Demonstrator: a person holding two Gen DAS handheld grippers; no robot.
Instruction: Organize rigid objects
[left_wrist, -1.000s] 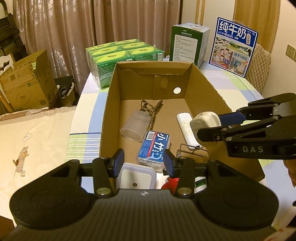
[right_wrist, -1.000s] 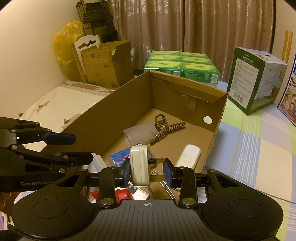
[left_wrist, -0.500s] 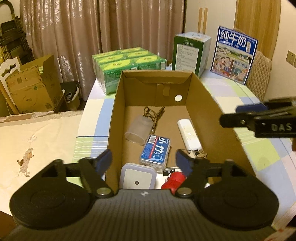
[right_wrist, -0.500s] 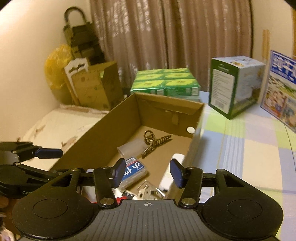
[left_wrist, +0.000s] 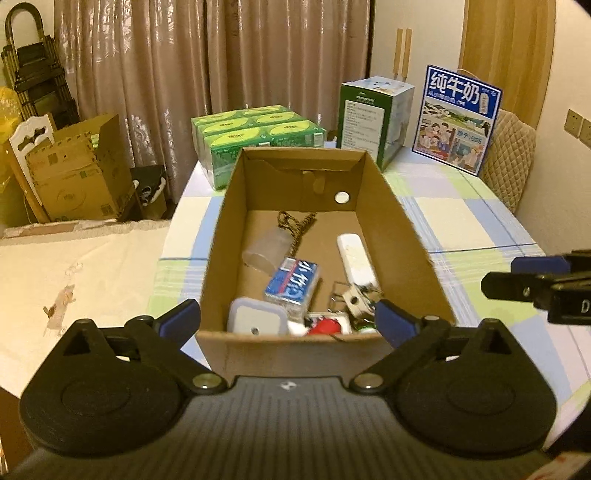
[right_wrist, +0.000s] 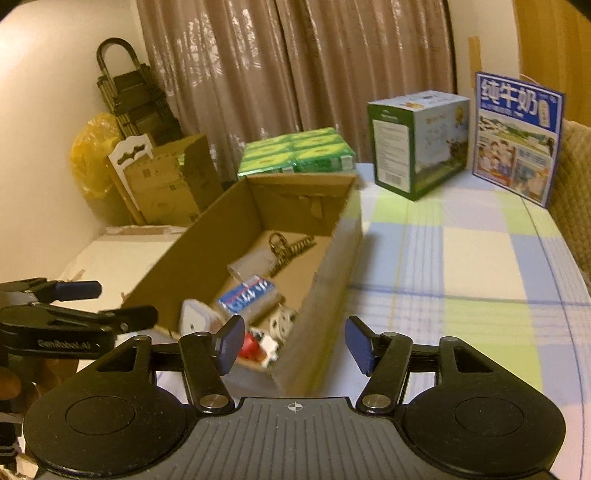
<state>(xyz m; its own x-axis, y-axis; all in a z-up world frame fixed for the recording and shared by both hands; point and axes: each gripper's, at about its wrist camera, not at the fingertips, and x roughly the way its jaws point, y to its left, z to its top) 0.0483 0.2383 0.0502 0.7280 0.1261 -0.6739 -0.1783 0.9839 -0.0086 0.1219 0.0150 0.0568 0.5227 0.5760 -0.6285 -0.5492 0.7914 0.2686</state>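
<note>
Opening wide, both the left gripper (left_wrist: 288, 325) and right gripper (right_wrist: 291, 345), nothing between the jaws. Ahead of them, rectangular cardboard box (left_wrist: 406, 236) holding frosted plastic cup (left_wrist: 267, 249), glossy blue packet (left_wrist: 293, 282), smooth white bar (left_wrist: 356, 260).

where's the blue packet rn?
Left wrist view: the blue packet lies mid-floor in the cardboard box, between the frosted cup and white remote.

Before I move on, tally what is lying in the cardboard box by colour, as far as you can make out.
White or pale: 4 (remote, square night light, round-holed plug, frosted cup)
Blue: 1 (blue packet)
Red: 1 (red item, partly hidden by the cardboard box wall)
Dark: 1 (braided cord)
Total: 7 that I can make out; the near corner is cluttered.
</note>
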